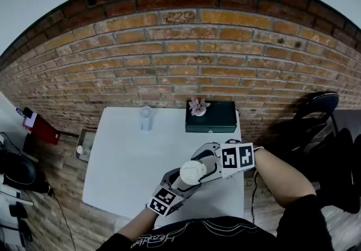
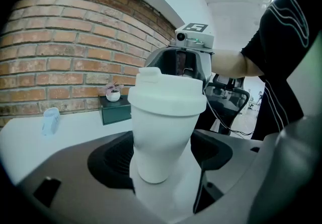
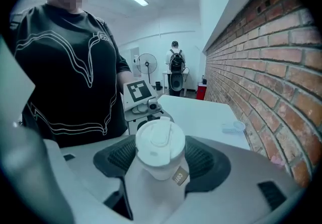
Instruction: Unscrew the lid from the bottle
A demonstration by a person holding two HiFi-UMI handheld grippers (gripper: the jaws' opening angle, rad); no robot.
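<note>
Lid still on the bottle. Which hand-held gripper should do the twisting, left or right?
Right. The right hand-held gripper has its jaws on the lid; the left hand-held gripper clamps the bottle lower down, likely best as the anchor.

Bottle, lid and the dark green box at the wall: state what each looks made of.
The bottle: probably plastic, matte white; opaque, smooth, soft shading, no sharp glints. Coated metal is possible.
The lid: likely moulded plastic, same matte white; raised flip cap and spout shapes.
The green box: unclear, perhaps painted metal or plastic; dark, flat, even-coloured faces.
</note>
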